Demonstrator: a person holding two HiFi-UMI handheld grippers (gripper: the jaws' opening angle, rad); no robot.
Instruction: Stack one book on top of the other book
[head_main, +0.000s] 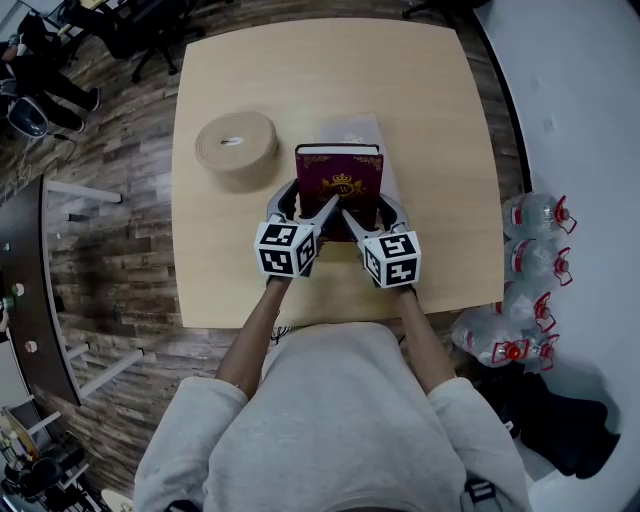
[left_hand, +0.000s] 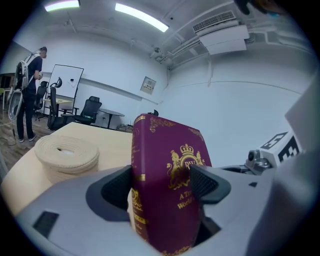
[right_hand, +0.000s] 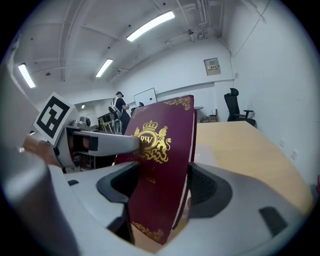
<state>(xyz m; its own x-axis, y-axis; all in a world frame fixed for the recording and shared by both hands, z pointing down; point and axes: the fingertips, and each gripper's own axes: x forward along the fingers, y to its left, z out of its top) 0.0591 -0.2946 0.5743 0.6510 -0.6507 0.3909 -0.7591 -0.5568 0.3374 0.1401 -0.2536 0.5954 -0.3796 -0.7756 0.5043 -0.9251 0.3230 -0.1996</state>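
A maroon book with gold crest print is held off the wooden table, its cover facing up in the head view. My left gripper is shut on its near left corner, and my right gripper is shut on its near right corner. In the left gripper view the book stands clamped between the pads by its spine. The right gripper view shows the book pinched at its open edge. A pale second book lies flat on the table, mostly hidden under the maroon one.
A beige tape roll sits on the table to the left of the books. Several water bottles stand on the floor to the right of the table. A person stands far off by office chairs.
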